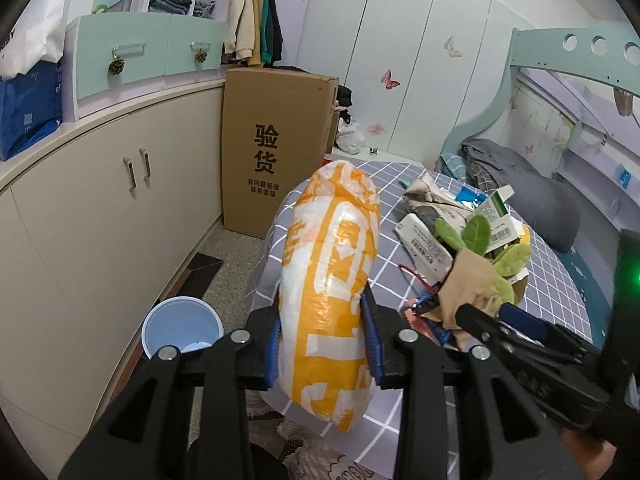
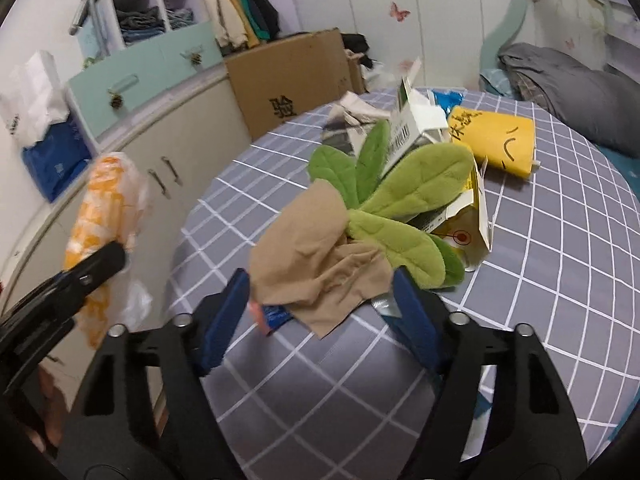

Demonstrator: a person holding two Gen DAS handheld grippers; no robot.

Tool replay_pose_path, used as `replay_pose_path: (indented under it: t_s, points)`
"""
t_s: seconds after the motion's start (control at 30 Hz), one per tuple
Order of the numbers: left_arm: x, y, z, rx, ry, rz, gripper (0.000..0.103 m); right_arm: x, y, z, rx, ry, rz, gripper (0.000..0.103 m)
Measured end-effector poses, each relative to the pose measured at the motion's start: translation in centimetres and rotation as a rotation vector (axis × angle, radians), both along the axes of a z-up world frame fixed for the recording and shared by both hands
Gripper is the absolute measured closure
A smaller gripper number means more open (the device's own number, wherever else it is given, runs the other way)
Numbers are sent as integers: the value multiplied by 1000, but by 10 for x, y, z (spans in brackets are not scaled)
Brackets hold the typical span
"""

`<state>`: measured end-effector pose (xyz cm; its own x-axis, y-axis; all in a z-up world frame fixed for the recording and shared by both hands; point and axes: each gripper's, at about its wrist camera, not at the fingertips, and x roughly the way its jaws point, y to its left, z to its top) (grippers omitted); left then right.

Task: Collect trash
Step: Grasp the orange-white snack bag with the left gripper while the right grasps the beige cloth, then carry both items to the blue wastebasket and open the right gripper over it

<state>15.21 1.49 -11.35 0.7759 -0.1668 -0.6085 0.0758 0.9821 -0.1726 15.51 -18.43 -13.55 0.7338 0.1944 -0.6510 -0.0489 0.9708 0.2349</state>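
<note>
left gripper (image 1: 324,344) jaws clamp the orange-and-white plastic bag (image 1: 332,280), held in the air off the bed's (image 2: 560,280) near edge, above the floor. right gripper (image 2: 320,308) jaws stand apart around a tan cloth (image 2: 316,256) lying on the bed, pads not pressing.

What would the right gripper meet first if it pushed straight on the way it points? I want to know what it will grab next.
Most likely the tan cloth, bunched between the right gripper fingers on the checked bedsheet. Just beyond come the green plush leaves. Depth is hard to judge.
</note>
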Motion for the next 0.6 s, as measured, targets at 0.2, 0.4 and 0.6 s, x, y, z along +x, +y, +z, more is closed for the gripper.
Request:
replay_pose_path:
  t_s: [0.2, 0.4, 0.6]
  points:
    - [7, 8, -7, -29, 16, -11, 70, 6, -2, -3, 37, 7, 0, 90]
    - [13, 12, -7, -62, 13, -38, 70, -18, -2, 30, 36, -123, -30, 95]
    - [23, 26, -5, -111, 23, -55, 70, -27, 4, 71, 42, -235, -22, 95]
